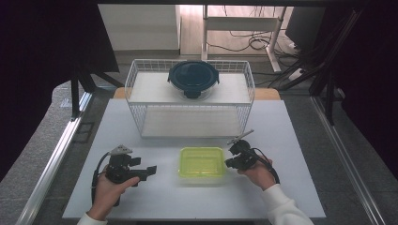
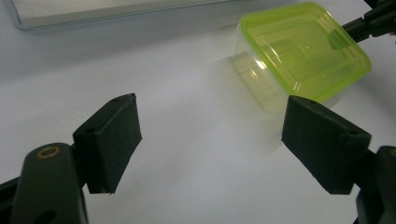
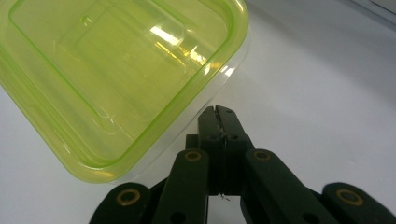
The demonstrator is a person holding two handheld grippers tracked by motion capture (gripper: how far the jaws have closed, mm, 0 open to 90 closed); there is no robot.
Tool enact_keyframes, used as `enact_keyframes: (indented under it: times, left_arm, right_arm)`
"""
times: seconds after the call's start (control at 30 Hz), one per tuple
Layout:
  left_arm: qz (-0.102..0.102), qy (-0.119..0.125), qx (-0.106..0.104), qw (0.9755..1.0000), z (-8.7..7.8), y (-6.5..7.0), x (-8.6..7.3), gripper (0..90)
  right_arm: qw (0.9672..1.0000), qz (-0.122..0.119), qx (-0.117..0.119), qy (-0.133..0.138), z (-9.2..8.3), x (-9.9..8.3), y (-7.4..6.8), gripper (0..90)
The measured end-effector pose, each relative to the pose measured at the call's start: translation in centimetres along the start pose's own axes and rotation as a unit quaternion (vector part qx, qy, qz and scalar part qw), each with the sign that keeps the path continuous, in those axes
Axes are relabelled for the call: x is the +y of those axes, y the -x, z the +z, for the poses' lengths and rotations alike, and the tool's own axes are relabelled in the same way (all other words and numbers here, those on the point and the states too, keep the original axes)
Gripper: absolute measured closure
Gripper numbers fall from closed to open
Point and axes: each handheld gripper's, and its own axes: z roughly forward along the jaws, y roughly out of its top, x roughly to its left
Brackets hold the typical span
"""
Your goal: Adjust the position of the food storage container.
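Green lidded container (image 1: 202,162) sits on the counter (image 1: 187,197) between our grippers. Left gripper (image 1: 149,171) is spread wide, empty, aimed at it. Right gripper (image 1: 228,163) is clenched on nothing, tip just beside its right edge. Looks like pre-grasp; next we'd need jaws closing on the box.

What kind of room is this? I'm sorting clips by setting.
Probably a lab or recording setup, not a home kitchen: a bare white table framed by dark curtains, loose cables on the floor behind, and staged props, a wire basket and a green box.
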Motion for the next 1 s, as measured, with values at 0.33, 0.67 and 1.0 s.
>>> enact_keyframes:
  times: [0.33,0.67,1.0]
  left_arm:
    - [-0.001,0.0,0.001,1.0,0.0,0.0,-0.1,19.0]
    - [-0.002,0.002,0.003,1.0,0.3,0.1,0.0,19.2]
    - [-0.013,0.012,0.006,0.9998,0.0,-0.5,-0.2,19.2]
  right_arm:
    - [0.9998,-0.002,-0.001,0.017,0.3,0.2,-0.7,89.3]
    - [0.9934,0.035,0.003,0.109,-4.0,-3.3,-0.3,89.3]
    - [0.9716,0.099,0.027,0.213,-6.5,-5.6,-0.3,34.6]
